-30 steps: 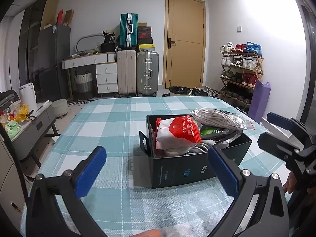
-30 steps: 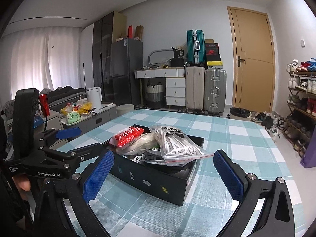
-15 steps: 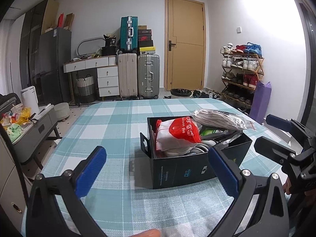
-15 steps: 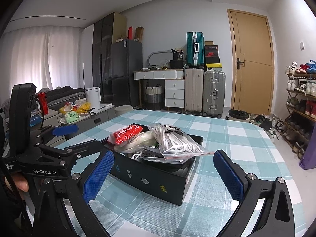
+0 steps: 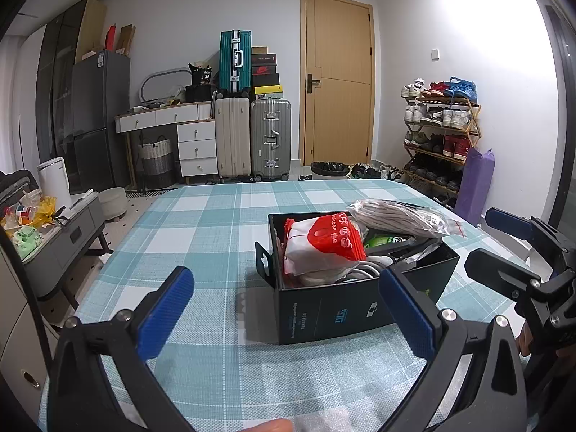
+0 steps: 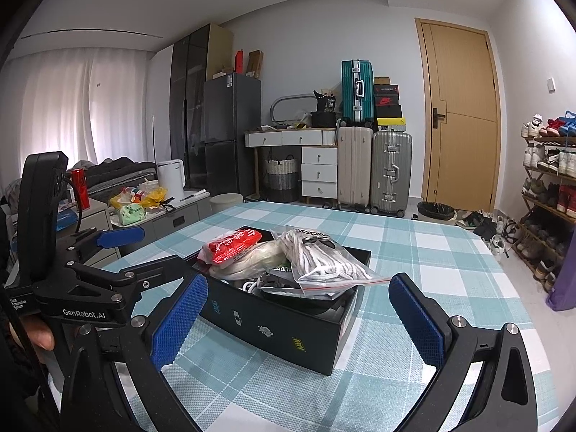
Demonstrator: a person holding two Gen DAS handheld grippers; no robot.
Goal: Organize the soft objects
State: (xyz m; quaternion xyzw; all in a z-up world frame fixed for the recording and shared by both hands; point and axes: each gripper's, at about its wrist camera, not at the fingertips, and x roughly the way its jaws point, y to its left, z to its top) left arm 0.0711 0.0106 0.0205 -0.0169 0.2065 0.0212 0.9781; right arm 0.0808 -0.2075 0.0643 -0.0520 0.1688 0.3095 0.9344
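The left gripper (image 5: 288,309) hangs above the checked tablecloth (image 5: 201,230) with its blue-padded fingers (image 5: 163,307) spread wide and gripping nothing. The right gripper (image 6: 295,320) is equally wide apart and empty, its pads flanking the near side of the black box (image 6: 284,318). The box sits on the cloth in front of both grippers, piled above its rim. On top lie a red-and-white packet (image 5: 325,243) toward the left and a clear bag of white cord (image 6: 316,257) toward the right, overhanging the box edge.
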